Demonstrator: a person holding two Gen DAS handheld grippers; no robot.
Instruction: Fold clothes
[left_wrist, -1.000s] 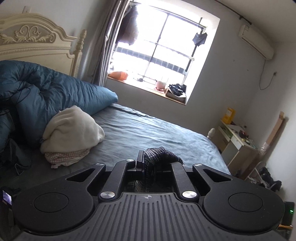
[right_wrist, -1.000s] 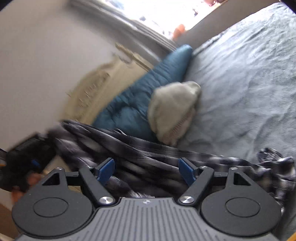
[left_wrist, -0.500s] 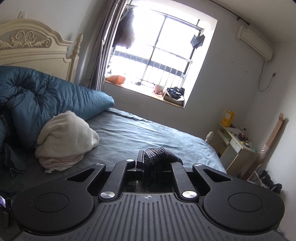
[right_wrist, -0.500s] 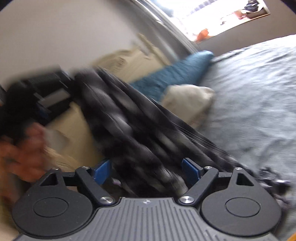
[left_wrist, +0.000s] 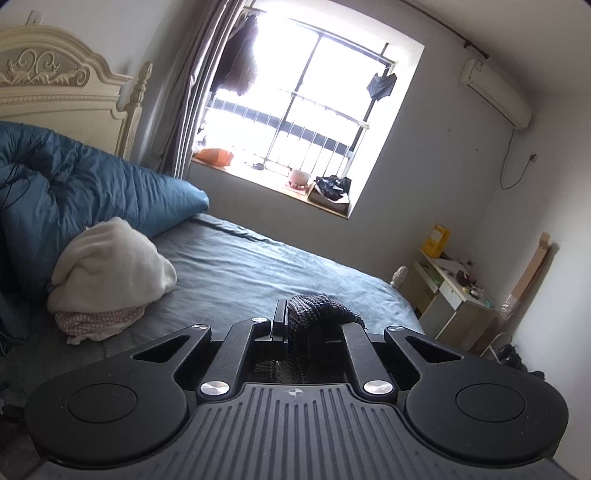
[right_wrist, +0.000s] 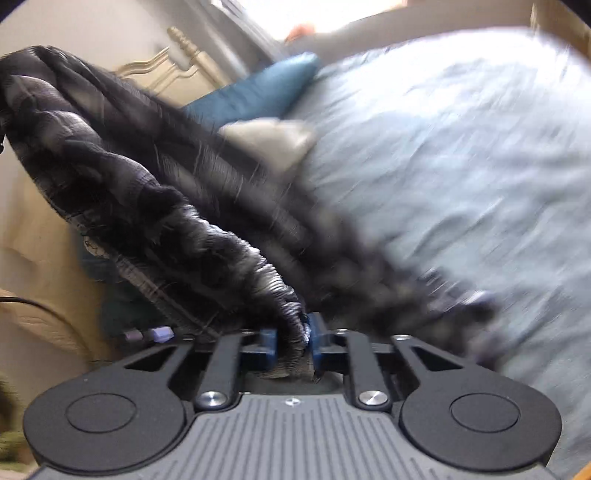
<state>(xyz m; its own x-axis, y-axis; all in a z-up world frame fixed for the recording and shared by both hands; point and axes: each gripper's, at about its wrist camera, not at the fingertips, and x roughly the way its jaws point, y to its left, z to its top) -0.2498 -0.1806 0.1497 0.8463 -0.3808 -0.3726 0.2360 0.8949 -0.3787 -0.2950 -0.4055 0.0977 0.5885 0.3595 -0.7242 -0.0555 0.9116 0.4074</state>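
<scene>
A dark grey-and-black checked garment (right_wrist: 147, 184) hangs in a bunched swath above the bed, running from upper left down into my right gripper (right_wrist: 291, 334). Its blue pads (right_wrist: 267, 343) are closing and press on a gathered fold of the cloth. The right wrist view is blurred by motion. In the left wrist view, my left gripper (left_wrist: 291, 314) is shut on another bunch of the same dark cloth (left_wrist: 321, 308), which bulges over the fingertips. The rest of the garment is hidden below the left gripper.
The grey-blue bed sheet (left_wrist: 258, 266) stretches ahead. A cream garment pile (left_wrist: 110, 266) lies on pink checked cloth at the left, against a blue duvet (left_wrist: 74, 192) and cream headboard (left_wrist: 55, 85). A small desk (left_wrist: 454, 295) stands beyond the bed's right corner, under the window.
The right gripper's jaws went from wide apart around the hanging garment to pinched on a fold of it, and its view tilted down towards the bed. The left gripper kept its hold.
</scene>
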